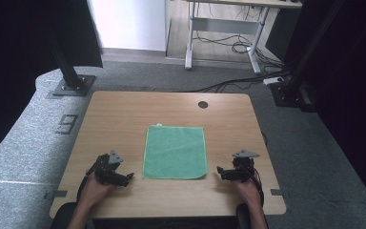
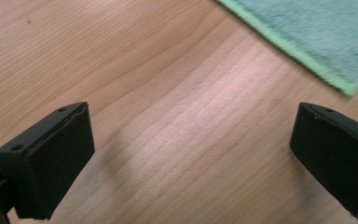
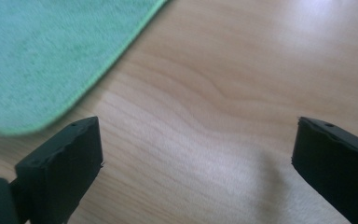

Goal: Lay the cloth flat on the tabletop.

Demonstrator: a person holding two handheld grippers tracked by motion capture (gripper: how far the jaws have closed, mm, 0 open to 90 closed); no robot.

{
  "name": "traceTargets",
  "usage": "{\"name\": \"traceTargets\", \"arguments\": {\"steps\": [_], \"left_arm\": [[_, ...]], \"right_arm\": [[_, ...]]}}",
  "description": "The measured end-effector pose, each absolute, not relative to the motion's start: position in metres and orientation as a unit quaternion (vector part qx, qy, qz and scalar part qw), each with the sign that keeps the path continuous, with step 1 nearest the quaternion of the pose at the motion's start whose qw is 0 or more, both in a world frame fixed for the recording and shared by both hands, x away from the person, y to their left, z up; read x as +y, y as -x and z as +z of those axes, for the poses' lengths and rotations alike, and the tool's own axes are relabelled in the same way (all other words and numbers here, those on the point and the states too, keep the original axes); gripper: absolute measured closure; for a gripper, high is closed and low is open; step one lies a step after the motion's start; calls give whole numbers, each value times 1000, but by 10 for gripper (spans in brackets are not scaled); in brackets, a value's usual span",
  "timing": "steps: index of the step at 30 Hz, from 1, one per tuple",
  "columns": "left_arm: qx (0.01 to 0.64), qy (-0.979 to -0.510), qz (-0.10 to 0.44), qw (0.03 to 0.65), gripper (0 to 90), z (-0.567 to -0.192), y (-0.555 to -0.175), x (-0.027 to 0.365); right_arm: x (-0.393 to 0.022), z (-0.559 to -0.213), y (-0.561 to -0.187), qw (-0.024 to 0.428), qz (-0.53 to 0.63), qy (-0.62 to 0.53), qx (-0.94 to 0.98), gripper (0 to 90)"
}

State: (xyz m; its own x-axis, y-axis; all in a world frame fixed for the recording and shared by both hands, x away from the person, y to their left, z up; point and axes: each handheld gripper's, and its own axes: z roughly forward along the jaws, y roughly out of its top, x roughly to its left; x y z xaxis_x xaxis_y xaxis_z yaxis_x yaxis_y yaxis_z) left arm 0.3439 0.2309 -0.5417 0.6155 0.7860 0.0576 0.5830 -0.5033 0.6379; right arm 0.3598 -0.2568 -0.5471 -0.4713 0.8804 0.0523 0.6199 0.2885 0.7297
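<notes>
Lying flat mid-desk, the green cloth (image 1: 175,151) sits between the left gripper (image 1: 125,178) and right gripper (image 1: 222,173), both wide open, empty, about equally near its front corners.

Towel (image 1: 175,151) on table (image 1: 124,114), between claws

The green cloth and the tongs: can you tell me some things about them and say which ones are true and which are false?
1. The green cloth lies spread flat on the wooden table. True.
2. The left tongs are squeezing a corner of the cloth. False: they are open over bare wood, beside the cloth.
3. The right tongs are wide open. True.
4. The cloth is folded into a small bundle. False: it is spread out as one flat sheet.
5. The cloth sits between the two tongs. True.
</notes>
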Motion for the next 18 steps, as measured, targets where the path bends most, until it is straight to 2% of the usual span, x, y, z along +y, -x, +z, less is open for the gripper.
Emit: {"name": "traceTargets", "arguments": {"steps": [6,18], "left_arm": [[401,-848,146,314,0,-548,-347,234],[398,-848,146,319,0,-549,-349,235]], "right_arm": [[-255,-556,-361,189,339,-464,797,0],[-252,-557,-359,194,337,-472,791,0]]}}
